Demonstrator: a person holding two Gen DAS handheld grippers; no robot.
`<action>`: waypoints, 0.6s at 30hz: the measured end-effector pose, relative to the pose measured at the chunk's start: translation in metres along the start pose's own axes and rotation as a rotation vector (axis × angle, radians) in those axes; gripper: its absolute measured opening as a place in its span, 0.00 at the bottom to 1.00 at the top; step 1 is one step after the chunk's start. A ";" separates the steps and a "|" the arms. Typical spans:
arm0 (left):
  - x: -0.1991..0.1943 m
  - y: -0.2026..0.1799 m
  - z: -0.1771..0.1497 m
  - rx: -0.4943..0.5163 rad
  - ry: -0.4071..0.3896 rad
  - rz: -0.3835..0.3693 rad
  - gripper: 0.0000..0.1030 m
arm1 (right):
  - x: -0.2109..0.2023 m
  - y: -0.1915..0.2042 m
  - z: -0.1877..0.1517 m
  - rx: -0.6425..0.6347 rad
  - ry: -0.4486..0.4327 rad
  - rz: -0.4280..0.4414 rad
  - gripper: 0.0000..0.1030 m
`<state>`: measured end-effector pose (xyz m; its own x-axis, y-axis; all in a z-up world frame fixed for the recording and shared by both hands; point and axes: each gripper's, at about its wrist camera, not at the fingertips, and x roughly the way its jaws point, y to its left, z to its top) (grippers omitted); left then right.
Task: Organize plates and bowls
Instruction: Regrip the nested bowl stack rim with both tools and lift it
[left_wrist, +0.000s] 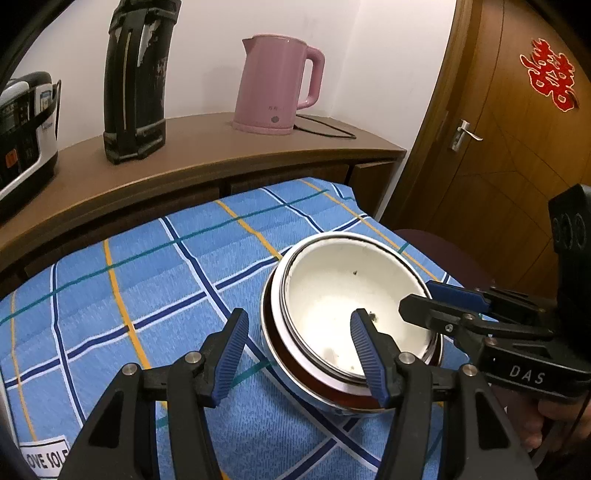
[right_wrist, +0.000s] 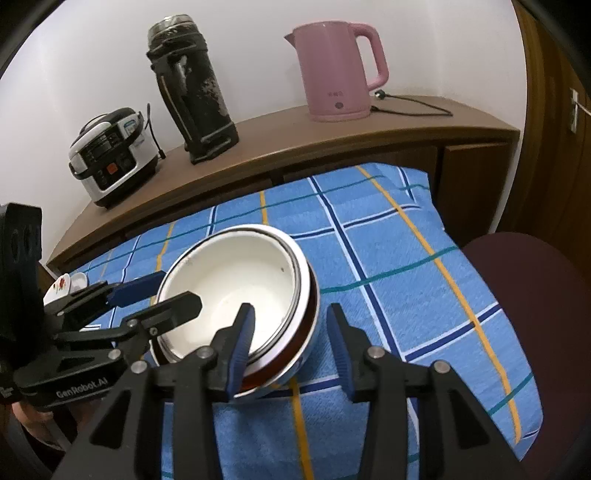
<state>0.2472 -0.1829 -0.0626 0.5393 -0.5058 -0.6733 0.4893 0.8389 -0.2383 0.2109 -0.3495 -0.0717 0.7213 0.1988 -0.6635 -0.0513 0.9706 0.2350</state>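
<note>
**Two open tongs straddle the rims of nested bowls on a plaid cloth**

A stack of nested bowls sits on the blue plaid cloth, toward its right side in the left wrist view and near the middle in the right wrist view. The top bowl is white inside, glossy, with a few small dark specks on its wall and floor. Its rim shows a thin dark line. Below it a second rim shows as a white band, and the outer bowl has a dark brown band under its lip and a pale lower wall. How many bowls are stacked cannot be told for sure.

The left gripper is open, jaws wide apart: its right blue-padded finger hangs inside the top bowl, its left finger outside the stack over the cloth. The right gripper is open too, its left finger inside the bowl and its right finger outside. Neither pinches the rim; whether the pads touch it cannot be told.

At the far left edge of the right wrist view a small white dish with a red pattern lies on the cloth, partly hidden.

Behind, on a wooden counter, stand a rice cooker, a black thermos and a pink kettle.
</note>
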 end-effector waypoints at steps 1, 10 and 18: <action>0.001 0.000 0.000 0.000 0.004 0.000 0.58 | 0.001 0.000 0.000 0.001 0.002 0.001 0.40; 0.009 0.001 -0.002 -0.024 0.049 -0.016 0.58 | 0.012 -0.002 -0.003 0.030 0.034 0.019 0.39; 0.012 -0.006 -0.006 -0.001 0.062 0.004 0.58 | 0.012 -0.003 -0.004 0.045 0.032 0.014 0.26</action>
<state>0.2465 -0.1924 -0.0735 0.4975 -0.4888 -0.7167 0.4866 0.8412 -0.2358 0.2169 -0.3498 -0.0826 0.6980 0.2169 -0.6825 -0.0292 0.9609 0.2754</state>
